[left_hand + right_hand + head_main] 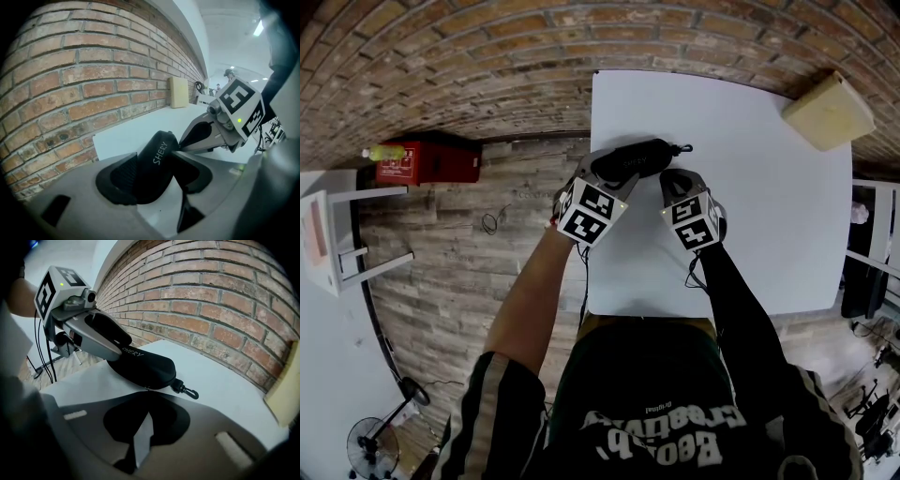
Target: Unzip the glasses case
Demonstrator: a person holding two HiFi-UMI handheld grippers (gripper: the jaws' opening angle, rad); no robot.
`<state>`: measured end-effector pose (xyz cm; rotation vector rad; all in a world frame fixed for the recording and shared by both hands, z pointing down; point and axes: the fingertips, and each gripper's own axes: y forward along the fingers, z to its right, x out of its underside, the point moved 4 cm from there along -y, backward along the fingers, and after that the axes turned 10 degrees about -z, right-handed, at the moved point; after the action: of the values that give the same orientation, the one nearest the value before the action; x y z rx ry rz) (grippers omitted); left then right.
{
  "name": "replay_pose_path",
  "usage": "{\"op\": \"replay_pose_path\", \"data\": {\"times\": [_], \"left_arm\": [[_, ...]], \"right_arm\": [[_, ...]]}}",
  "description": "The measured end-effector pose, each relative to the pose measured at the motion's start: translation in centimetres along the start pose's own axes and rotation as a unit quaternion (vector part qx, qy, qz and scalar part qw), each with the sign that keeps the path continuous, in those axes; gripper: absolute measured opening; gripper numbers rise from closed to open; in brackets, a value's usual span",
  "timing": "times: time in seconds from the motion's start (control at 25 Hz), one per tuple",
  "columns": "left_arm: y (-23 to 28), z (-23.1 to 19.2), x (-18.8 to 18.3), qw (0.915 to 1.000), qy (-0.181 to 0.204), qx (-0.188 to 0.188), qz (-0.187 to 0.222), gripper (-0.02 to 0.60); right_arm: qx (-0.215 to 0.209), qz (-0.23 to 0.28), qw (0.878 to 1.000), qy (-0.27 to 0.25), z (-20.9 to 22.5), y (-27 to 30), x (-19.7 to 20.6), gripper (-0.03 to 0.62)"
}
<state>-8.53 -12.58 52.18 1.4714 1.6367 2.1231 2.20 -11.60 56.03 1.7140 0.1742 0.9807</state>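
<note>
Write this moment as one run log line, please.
left gripper: shut on glasses case | right gripper: shut, tips at zip seam, pull grip unclear | case: closed, on white table

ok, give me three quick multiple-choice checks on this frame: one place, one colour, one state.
1. Where is the glasses case? A on the floor B in the jaws of the left gripper C on a shelf
2. Its colour? A red B black C white
3. Right gripper jaws? A wide apart B together C round a cup
Answers: B, the left gripper view shows it clamped on the case; B, black in every view; B, the right gripper view shows the tips meeting.
</note>
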Motion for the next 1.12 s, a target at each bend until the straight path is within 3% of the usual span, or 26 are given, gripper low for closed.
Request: {"op": "replay_pose_path", "data": {"times": [1.12], "left_arm": [[0.2, -0.1, 0.0, 1.0000, 0.004, 0.009, 0.004, 0.227]], "right_arm": [[0.029, -0.016, 0.999, -0.013, 3.0, 0.4, -0.4, 0.014]]}}
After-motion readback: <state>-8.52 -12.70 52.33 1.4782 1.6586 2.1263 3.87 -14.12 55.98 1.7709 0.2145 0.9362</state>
